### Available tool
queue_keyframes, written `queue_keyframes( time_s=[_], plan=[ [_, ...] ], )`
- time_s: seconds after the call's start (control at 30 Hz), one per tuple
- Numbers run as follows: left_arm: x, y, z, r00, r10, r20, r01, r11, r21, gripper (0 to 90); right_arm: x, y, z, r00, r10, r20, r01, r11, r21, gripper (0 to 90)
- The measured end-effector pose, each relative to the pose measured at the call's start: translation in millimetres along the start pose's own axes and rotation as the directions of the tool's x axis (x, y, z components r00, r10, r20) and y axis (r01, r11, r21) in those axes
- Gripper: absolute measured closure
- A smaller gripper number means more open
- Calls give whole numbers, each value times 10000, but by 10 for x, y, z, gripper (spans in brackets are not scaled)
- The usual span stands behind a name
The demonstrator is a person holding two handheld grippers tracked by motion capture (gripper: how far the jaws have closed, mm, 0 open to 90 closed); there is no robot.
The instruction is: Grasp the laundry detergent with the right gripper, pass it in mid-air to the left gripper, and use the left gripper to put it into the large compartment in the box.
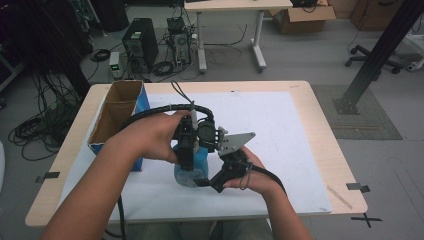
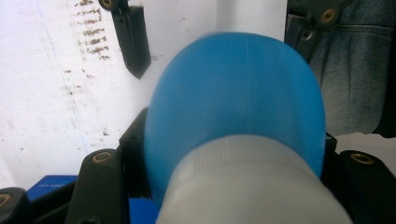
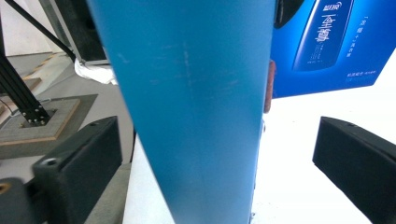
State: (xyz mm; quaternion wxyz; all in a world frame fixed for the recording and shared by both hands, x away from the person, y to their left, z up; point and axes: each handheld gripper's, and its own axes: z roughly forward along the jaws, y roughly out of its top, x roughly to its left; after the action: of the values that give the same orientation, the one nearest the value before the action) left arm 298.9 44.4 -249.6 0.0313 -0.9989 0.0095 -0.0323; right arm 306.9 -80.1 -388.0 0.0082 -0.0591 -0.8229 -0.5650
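**Blue bottle held between two tools at mid-surface**

Left tool (image 1: 189, 150) clamped on a blue bottle (image 1: 192, 167), jaws pressed against both sides near its white ribbed cap (image 2: 252, 186). Bottle plastic, smooth, matte; rounded shoulder, flat-sided body with faint scuff lines. It sits over the white sheet (image 1: 280, 130) covering the pale wood surface (image 1: 320, 100), in front of the person.

Right tool (image 1: 227, 172) spread open: black, blocky jaws stand on either side of the bottle body, apart from it.

Open cardboard box (image 1: 117, 112), brown inside, glossy blue outside, stands at left on the surface, near the bottle. Its side carries a printed bottle picture with white Chinese characters; too small to read.

Sheet shows dark speckled smudges.
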Motion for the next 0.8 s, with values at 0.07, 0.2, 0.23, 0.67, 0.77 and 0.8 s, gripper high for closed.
queue_keyframes(
  time_s=[0.07,0.2,0.23,0.67,0.77,0.8],
  plan=[
    [10,3,-11,10000,-40,24,40,10000,-37,386,-4,3,-38,10000,3,46,-3,10000,-6,4],
    [27,14,-38,9999,-92,110,93,9999,-89,386,-16,8,-170,9997,57,227,-53,9998,-169,4],
    [33,18,-47,9998,-130,133,131,9999,-74,385,-19,10,-215,9996,65,284,-59,9998,-213,4],
    [252,-55,-149,9655,-2495,742,2504,9681,-34,385,-66,65,-953,9763,-378,2133,129,9931,1170,6],
    [301,-88,-176,9480,-3095,738,3108,9505,-55,385,-76,79,-1030,9661,-719,2478,276,9837,1777,5],
    [357,-130,-218,9244,-3748,716,3765,9263,-123,384,-83,86,-1085,9560,-977,2766,265,9678,2504,10]
  ],
)
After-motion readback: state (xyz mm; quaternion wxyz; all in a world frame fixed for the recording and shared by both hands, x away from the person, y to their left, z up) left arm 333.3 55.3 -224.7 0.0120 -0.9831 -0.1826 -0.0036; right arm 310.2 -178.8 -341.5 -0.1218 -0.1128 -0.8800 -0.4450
